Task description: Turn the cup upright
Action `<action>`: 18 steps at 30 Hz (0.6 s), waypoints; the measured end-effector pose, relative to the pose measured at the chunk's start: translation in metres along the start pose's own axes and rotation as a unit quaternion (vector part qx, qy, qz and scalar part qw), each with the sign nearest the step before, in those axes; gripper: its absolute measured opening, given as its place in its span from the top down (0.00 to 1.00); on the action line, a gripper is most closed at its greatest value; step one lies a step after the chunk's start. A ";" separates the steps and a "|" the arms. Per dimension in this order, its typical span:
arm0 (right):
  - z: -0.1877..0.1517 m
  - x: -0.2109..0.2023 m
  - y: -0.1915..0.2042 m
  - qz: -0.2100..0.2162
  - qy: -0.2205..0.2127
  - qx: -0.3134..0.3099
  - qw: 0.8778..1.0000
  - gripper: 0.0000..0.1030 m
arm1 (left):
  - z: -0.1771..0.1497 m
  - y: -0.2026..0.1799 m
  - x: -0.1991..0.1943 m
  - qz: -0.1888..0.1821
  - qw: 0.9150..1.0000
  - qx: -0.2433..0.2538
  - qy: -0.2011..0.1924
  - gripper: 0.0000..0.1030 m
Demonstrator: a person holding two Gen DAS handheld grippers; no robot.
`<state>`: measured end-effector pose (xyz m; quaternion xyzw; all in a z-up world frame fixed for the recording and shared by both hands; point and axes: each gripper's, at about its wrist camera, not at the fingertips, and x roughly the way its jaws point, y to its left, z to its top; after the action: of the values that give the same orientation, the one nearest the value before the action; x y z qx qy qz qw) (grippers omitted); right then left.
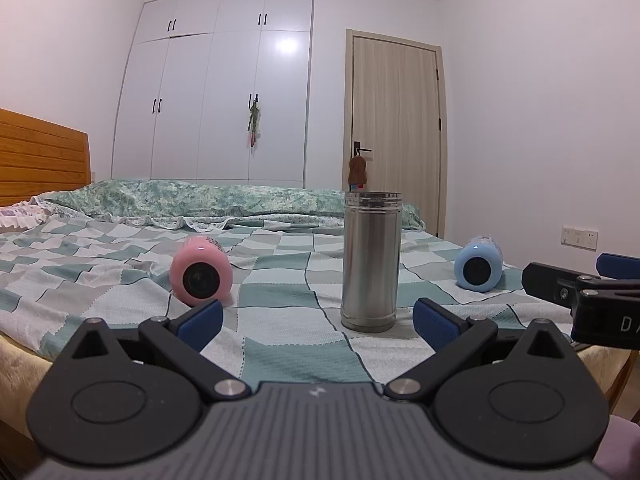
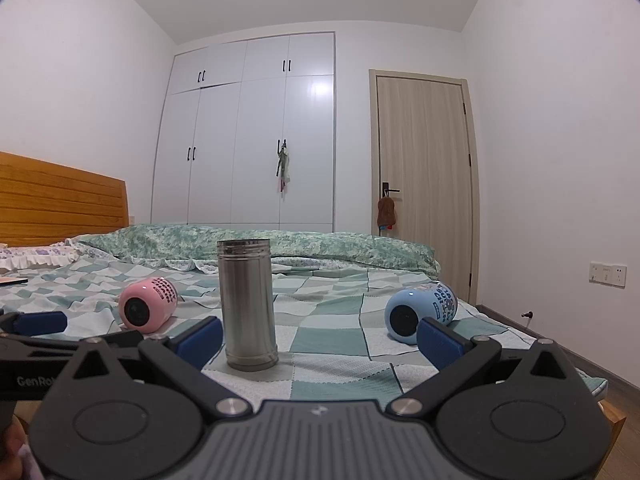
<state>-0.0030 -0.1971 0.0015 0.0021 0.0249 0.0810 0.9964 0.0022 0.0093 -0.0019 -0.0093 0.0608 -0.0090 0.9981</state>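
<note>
Cups lie tipped on the bed (image 1: 280, 344): pink cup (image 1: 201, 276) left, blue cup (image 2: 420, 314) right, a steel flask (image 1: 371, 260) upright between. Both hand-held grippers, left (image 1: 318, 322) and right (image 2: 320, 338), are spread wide, holding nothing. Best to grip a cup across its body, then pivot it gently on the soft bedding.

Cup lettering (image 2: 444, 304) — unreadable (too small)

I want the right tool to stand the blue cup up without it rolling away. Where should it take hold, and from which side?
Grip the blue cup across its rounded body, probably mid-length, coming from above with the right tool open. It lies on its side on the bed, dark end facing the camera, so its curved wall is the only span both fingers can straddle; it could roll sideways on the soft sheet.
</note>
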 end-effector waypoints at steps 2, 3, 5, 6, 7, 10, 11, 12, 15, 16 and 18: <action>0.000 0.000 0.000 0.000 0.000 0.000 1.000 0.00 | 0.000 0.000 0.000 0.000 1.000 -0.001 -0.001 0.00; 0.000 0.000 0.000 0.000 0.000 0.000 1.000 0.00 | 0.000 0.000 0.000 0.000 1.000 -0.001 -0.001 0.00; 0.000 0.000 0.000 0.000 0.000 0.000 1.000 0.00 | 0.000 0.000 0.000 -0.001 1.000 -0.001 -0.001 0.00; 0.000 0.000 0.000 0.000 0.000 0.000 1.000 0.00 | 0.000 0.000 0.000 0.000 1.000 0.000 -0.001 0.00; 0.000 0.000 0.000 0.000 0.001 -0.001 1.000 0.00 | 0.000 0.000 0.000 0.000 1.000 0.000 -0.001 0.00; 0.000 0.000 0.000 0.000 0.000 -0.002 1.000 0.00 | 0.000 0.000 -0.001 0.000 1.000 0.001 -0.003 0.00; 0.000 0.000 0.000 0.000 0.000 -0.002 1.000 0.00 | 0.000 0.000 -0.001 0.000 1.000 0.001 -0.003 0.00; 0.000 0.000 0.000 0.000 0.000 -0.002 1.000 0.00 | 0.000 0.000 0.000 0.000 1.000 0.000 -0.003 0.00; 0.000 0.000 0.000 0.000 0.000 -0.002 1.000 0.00 | 0.000 -0.001 -0.001 0.000 1.000 0.001 -0.006 0.00; 0.000 0.000 0.000 0.000 0.000 -0.002 1.000 0.00 | 0.000 -0.001 -0.001 -0.001 1.000 0.001 -0.007 0.00; 0.000 0.000 0.000 0.000 0.000 -0.002 1.000 0.00 | 0.000 -0.001 -0.002 0.000 1.000 0.001 -0.008 0.00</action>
<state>-0.0029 -0.1970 0.0012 0.0001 0.0247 0.0813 0.9964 0.0005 0.0082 -0.0014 -0.0081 0.0527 -0.0093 0.9985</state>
